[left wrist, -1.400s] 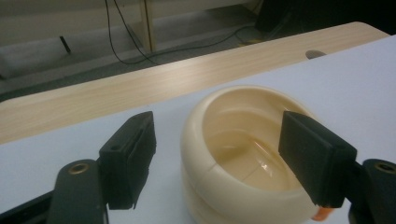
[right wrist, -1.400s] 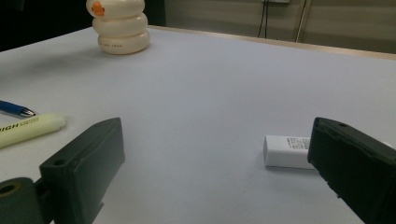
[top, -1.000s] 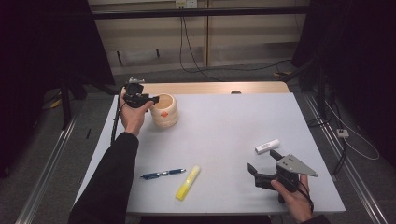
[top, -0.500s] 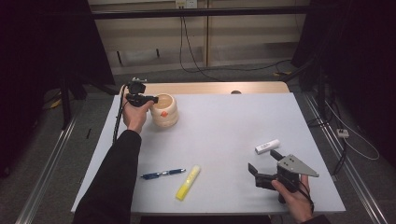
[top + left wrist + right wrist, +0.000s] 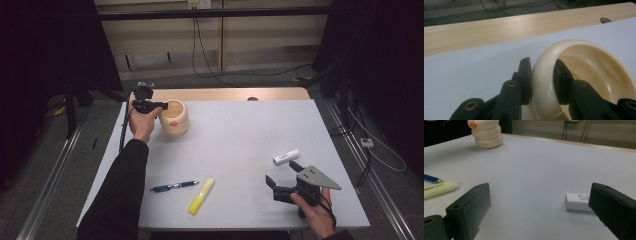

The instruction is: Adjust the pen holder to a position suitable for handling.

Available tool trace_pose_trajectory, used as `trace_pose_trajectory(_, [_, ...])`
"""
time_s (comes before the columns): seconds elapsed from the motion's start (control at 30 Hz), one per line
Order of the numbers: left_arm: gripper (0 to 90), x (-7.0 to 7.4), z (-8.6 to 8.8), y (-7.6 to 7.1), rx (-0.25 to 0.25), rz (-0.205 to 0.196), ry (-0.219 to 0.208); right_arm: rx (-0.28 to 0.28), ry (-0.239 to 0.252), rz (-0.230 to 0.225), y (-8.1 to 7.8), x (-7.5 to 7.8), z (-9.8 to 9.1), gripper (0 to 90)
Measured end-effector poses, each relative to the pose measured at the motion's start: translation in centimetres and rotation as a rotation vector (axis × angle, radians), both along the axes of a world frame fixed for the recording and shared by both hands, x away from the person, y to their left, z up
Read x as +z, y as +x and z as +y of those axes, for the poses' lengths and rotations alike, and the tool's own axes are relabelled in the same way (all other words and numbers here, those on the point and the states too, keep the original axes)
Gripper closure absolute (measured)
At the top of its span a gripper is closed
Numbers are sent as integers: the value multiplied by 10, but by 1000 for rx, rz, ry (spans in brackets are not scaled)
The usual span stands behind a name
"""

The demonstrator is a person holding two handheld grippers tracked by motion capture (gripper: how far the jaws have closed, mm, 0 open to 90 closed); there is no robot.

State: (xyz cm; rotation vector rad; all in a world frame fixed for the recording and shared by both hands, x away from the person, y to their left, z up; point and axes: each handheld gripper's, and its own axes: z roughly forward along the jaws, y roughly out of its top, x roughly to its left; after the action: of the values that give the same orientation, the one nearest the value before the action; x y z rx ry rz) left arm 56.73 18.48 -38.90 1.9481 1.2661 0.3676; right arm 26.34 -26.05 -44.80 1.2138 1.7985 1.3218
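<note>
A cream ribbed cup (image 5: 175,119) with an orange mark stands at the table's far left. My left gripper (image 5: 151,105) reaches its rim from the left. In the left gripper view the cup's rim (image 5: 544,75) sits between the black fingers (image 5: 525,75), one outside the wall and one inside. The jaws have just been closing and now press on the rim. My right gripper (image 5: 282,174) rests near the front right edge, open with nothing between its fingers (image 5: 471,207). A white eraser (image 5: 577,202) lies just ahead of its right finger.
A blue pen (image 5: 174,186) and a yellow highlighter (image 5: 201,196) lie at the front left of the white table (image 5: 240,140). A wooden strip (image 5: 499,30) runs along the far edge. The white eraser (image 5: 286,156) lies beyond the right hand.
</note>
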Motion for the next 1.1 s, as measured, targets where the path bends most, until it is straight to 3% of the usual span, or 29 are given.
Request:
trace_pose_trajectory(0.5, [719,20,-5,-16,-58,-32,-37,1,-4,1,0,0,1,36])
trace_pose_trajectory(1.1, [722,36,-30,-39,-145,-58,-58,2,-10,1,-1,0,2,37])
